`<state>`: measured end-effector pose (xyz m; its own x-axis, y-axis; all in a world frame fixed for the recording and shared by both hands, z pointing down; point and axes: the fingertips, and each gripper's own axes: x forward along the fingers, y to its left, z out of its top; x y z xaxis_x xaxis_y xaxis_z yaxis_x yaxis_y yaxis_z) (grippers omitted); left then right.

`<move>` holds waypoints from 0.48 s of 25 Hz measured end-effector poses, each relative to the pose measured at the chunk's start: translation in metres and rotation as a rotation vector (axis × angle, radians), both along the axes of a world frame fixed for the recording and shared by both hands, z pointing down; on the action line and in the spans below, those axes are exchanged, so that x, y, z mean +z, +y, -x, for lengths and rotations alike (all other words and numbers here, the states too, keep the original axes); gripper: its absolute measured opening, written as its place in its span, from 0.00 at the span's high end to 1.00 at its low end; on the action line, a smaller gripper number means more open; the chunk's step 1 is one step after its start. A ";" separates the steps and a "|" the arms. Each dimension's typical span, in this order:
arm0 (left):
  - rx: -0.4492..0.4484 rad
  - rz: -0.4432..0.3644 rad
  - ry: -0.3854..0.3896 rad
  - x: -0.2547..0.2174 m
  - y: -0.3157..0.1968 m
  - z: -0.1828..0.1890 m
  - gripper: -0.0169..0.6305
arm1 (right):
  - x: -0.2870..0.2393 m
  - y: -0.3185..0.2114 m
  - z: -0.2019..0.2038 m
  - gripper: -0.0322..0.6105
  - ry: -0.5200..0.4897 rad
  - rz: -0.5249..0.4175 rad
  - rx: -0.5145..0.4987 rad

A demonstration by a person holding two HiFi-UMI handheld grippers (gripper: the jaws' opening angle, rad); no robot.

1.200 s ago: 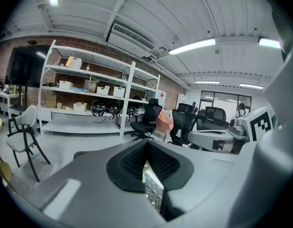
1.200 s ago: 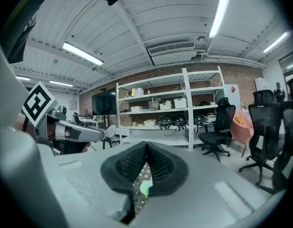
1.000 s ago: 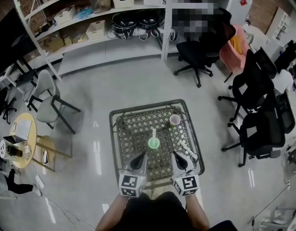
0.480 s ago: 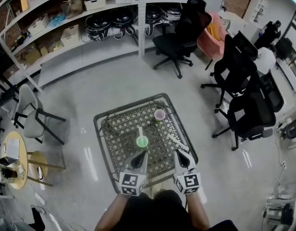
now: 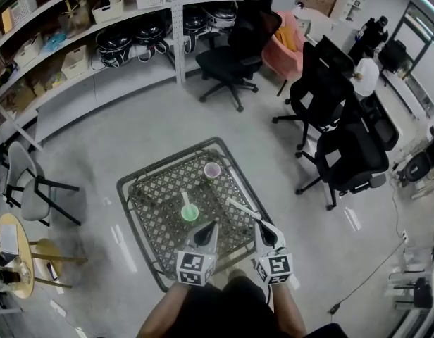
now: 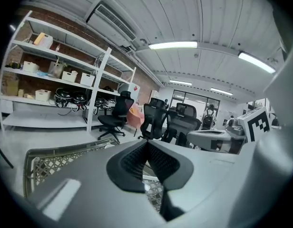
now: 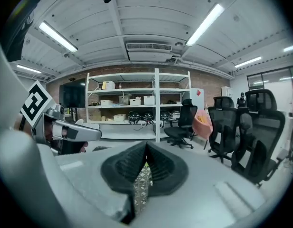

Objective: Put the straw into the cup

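"On the mesh table, what is standing where?" the inspector is asking.

"A green cup is sitting near the middle with a white straw standing upright in it. A pink cup is sitting nearer the far edge, apart from the green one, and no straw is showing in it. A second straw is lying flat towards the right side. It is touching neither cup, and its near end is lying just ahead of the right gripper."

"And the grippers?"

"Both are hovering over the near edge, pointing across the table. The left gripper is clenched with nothing between its jaws — the right one likewise, jaws pressed together and empty."

"Which step is in hand, in your judgement?"

"One straw is already sitting in a cup, so that part is looking done. If the lying straw is meant for the pink cup, the work is standing at the approach, with no pickup begun. The next move is calling for the right gripper to open, straddle the lying straw across its length and close on it. It is a thin, light thing on open mesh, so the grip is needing care. Then the straw is needing tipping upright over the pink cup's mouth."
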<state>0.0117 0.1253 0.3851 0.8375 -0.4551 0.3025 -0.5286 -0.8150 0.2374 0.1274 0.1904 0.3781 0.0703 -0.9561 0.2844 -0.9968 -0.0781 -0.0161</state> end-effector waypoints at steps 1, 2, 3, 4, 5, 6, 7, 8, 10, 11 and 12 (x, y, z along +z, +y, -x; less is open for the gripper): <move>0.002 0.000 0.001 0.001 -0.002 -0.008 0.97 | 0.003 -0.002 -0.006 0.95 -0.001 0.002 -0.003; 0.002 -0.002 0.000 0.002 -0.004 -0.015 0.97 | 0.006 -0.006 -0.011 0.95 -0.001 0.005 -0.008; -0.001 -0.003 -0.001 0.005 -0.008 -0.022 0.97 | 0.010 -0.010 -0.017 0.95 -0.001 0.009 -0.014; -0.007 -0.003 -0.004 0.008 -0.012 -0.027 0.97 | 0.013 -0.015 -0.021 0.95 -0.001 0.015 -0.023; -0.015 0.000 -0.008 0.011 -0.017 -0.032 0.97 | 0.016 -0.020 -0.025 0.95 0.000 0.021 -0.033; -0.025 0.005 -0.012 0.013 -0.022 -0.035 0.97 | 0.018 -0.026 -0.029 0.95 0.000 0.027 -0.044; -0.036 0.010 -0.015 0.016 -0.028 -0.038 0.97 | 0.019 -0.033 -0.033 0.95 0.000 0.030 -0.056; -0.047 0.014 -0.018 0.019 -0.033 -0.041 0.97 | 0.021 -0.040 -0.037 0.95 -0.003 0.033 -0.067; -0.071 0.023 -0.029 0.026 -0.043 -0.045 0.97 | 0.028 -0.053 -0.045 0.95 -0.018 0.046 -0.088; -0.085 0.029 -0.035 0.030 -0.047 -0.046 0.97 | 0.033 -0.058 -0.049 0.95 -0.029 0.055 -0.102; -0.102 0.036 -0.040 0.035 -0.050 -0.048 0.97 | 0.040 -0.062 -0.052 0.95 -0.036 0.065 -0.118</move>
